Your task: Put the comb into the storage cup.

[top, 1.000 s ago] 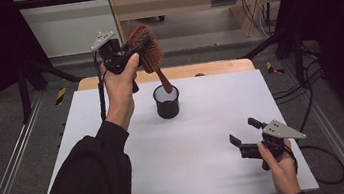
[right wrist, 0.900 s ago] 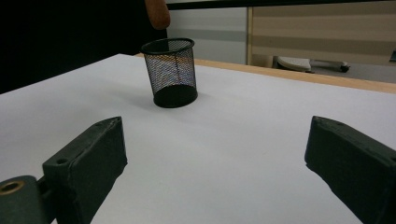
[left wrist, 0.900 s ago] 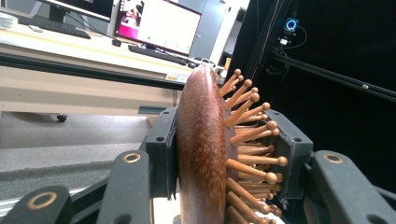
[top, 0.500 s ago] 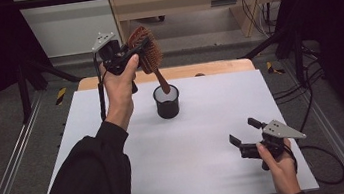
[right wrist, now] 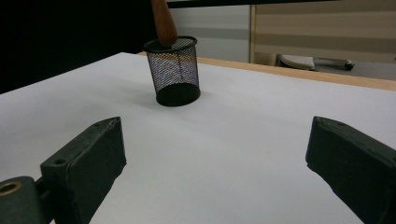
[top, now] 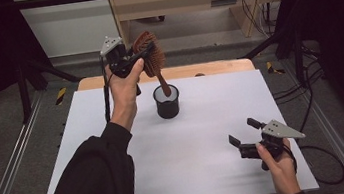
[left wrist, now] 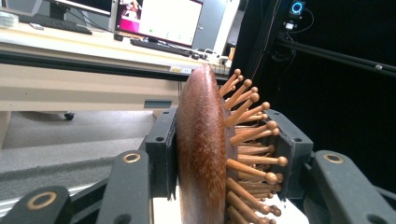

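Gripping the brush by its head, jaws clamped across back and bristles, the left gripper keeps the handle hanging free to drop into the mesh cup, its tip at the rim, while the right gripper rests wide open near the table's front edge, out of the way

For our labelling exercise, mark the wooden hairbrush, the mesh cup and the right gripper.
wooden hairbrush [left wrist: 201, 149], left gripper view, smooth back of its head
mesh cup [right wrist: 175, 70], right gripper view, side wall
right gripper [top: 245, 131], high view, between its fingertips
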A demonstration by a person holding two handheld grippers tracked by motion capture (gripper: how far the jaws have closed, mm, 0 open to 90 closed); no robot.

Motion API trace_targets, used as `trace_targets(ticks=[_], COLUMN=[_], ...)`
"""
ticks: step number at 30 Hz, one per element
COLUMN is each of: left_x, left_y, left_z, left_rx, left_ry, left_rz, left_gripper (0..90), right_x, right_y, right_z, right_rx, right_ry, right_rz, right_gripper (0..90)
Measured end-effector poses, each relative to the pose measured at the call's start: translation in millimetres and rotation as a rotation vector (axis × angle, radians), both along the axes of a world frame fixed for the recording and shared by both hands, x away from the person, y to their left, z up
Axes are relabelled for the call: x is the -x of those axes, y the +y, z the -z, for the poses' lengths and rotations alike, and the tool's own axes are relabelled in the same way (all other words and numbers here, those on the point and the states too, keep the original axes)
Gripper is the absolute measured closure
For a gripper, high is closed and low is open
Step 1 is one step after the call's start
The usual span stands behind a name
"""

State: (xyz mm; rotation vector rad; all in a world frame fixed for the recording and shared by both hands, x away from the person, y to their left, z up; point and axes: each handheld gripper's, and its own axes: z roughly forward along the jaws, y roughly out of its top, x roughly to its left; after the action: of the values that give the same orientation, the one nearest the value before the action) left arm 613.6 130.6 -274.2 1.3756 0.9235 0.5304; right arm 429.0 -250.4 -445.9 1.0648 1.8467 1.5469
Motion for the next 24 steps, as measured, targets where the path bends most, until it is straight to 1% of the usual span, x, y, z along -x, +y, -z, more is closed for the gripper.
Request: trace_targets(ticks=[5,11,24], left_x=[-1.0,-3.3,-7.2], left_y=[-4.4,-8.5,-14.4], left_z=[4.3,11.3,26.5], left_rx=[-0.021,-0.032,-0.035], left_ry=[-0.005,0.002,0.021], left_rz=[0.000,0.006,0.011], left_gripper=[51.2,51.1,51.0], right_x=[-0.4,-0.6,-0.7], right_y=[0.7,0.5,1.1], right_z=[0.1,0.3,0.2], right_rx=[0.001,0.001,0.002], right_ry=[-0.001,-0.003,0.000], right_rz=[-0.002,-0.004,-0.004], right_gripper=[4.8,4.7,5.0])
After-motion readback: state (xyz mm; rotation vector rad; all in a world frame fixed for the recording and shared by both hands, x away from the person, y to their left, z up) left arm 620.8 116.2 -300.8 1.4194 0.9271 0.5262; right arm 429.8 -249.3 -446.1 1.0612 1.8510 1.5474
